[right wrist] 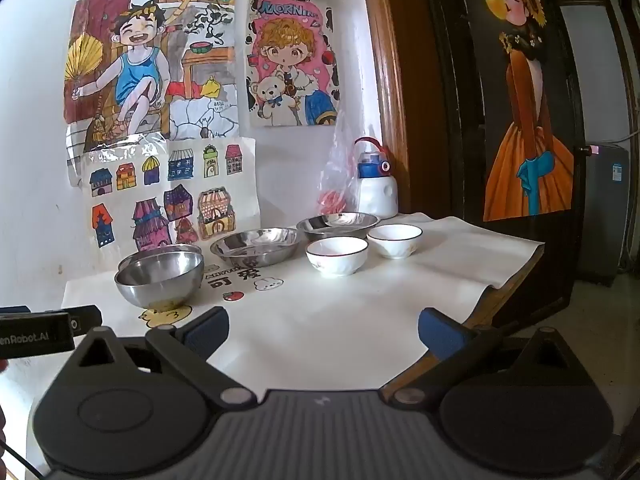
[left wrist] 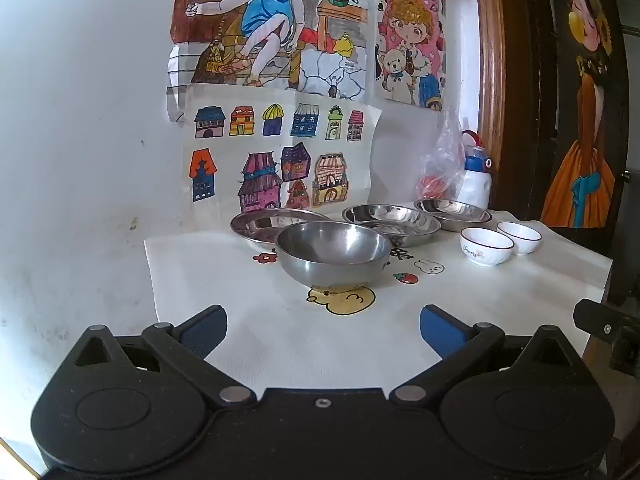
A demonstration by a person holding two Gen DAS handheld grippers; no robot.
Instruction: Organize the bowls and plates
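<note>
Nearest the lens in each view is the hand-held gripper itself. The left hand-held gripper [left wrist: 323, 330] has its blue pads spread wide and holds nothing; the right hand-held gripper [right wrist: 323, 332] is likewise spread and empty. Both hover over the near part of the surface [left wrist: 280, 344], which carries a white cartoon-printed cloth.

From left to right across the far half lie the task's things. A deep steel bowl [left wrist: 333, 254] sits farthest forward, with the left steel plate [left wrist: 256, 222] just behind it. Next come the middle steel plate [left wrist: 390, 218] and the right steel plate [left wrist: 454, 210], then two white ceramic bowls [left wrist: 486, 246] side by side at the right.

The relation that matters: the steel bowl lies straight ahead of the left hand-held gripper, centred between its pads. From the right hand-held gripper it lies well off to the left, while the ceramic bowls [right wrist: 337, 256] sit nearly dead ahead of that one. By my judgement, the left hand is better placed for the steel bowl and the right for the ceramic pair. All are round, so no long axis dictates the approach.
</note>
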